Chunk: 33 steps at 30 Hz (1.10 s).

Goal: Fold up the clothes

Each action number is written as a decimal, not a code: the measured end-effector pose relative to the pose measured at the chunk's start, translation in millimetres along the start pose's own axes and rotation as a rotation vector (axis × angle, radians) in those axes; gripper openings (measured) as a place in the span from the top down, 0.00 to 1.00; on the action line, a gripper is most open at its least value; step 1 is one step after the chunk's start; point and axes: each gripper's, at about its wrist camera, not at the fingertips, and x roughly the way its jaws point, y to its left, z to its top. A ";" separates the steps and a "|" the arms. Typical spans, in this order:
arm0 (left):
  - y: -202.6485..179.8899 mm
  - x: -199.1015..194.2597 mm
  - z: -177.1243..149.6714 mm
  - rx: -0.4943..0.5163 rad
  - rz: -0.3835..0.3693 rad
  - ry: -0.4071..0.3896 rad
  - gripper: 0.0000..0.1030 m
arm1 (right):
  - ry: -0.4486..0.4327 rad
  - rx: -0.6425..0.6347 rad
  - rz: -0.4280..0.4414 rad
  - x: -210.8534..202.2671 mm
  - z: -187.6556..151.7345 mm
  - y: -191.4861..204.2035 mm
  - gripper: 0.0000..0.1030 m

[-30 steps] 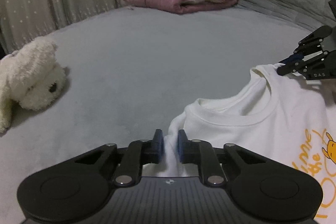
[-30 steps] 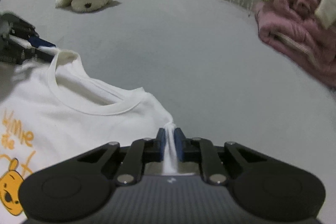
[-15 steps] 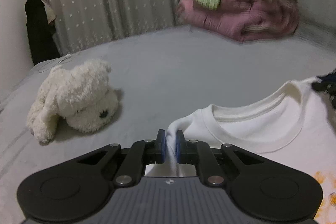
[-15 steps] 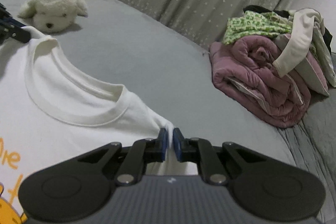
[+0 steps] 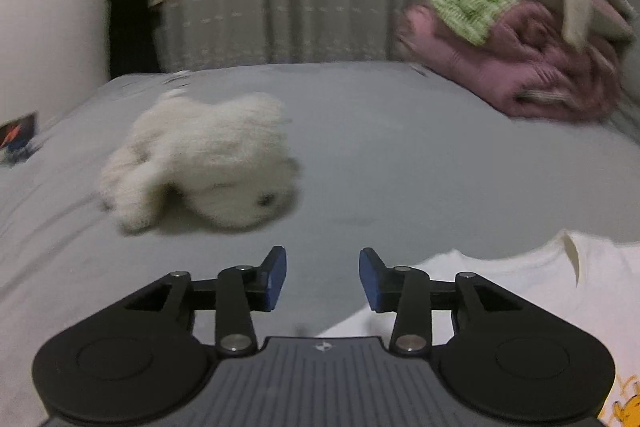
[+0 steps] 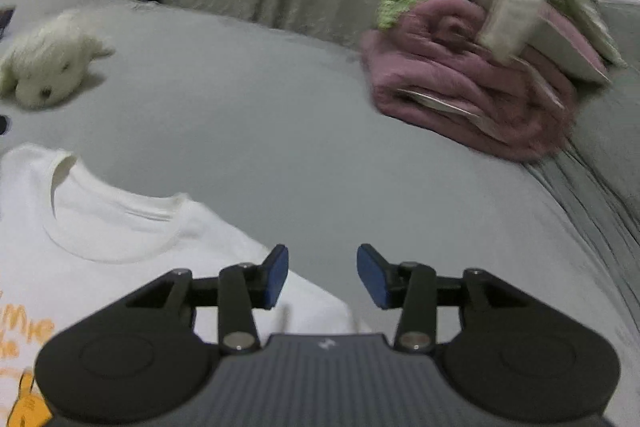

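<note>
- my left gripper (image 5: 322, 278) and right gripper (image 6: 322, 275): jaws apart, holding nothing.
- white t-shirt (image 6: 120, 247) lies collar-far, print up, on the bed (image 6: 280, 147), spread flat, so ready for folding.
- clothes pile (image 6: 480, 67) sits far right.

We've got our left black two-finger gripper with the blue pads (image 5: 322, 279) spread wide, jaws well apart with nothing between them, pointing forward and sitting pretty much level. Our right black gripper with the same blue pads (image 6: 322, 277) is in the same pose: fingers splayed out, empty gap between the pads, linkage arms folded outward on both sides. Neither one is pinching or touching anything as far as we can see.
</note>
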 end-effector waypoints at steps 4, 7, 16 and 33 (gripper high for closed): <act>16.3 -32.4 -15.5 -0.029 -0.004 0.061 0.61 | 0.086 0.174 -0.020 -29.7 -29.4 -59.8 0.57; 13.3 -53.4 -34.4 -0.031 -0.022 0.128 0.54 | 0.166 0.291 -0.006 -41.8 -55.3 -90.1 0.57; 16.5 -147.7 -107.7 -0.164 -0.078 0.297 0.53 | 0.307 0.366 0.139 -95.5 -97.8 -65.7 0.59; 2.8 -251.2 -196.7 -0.097 -0.116 0.326 0.50 | 0.359 0.337 0.171 -239.2 -202.4 3.4 0.62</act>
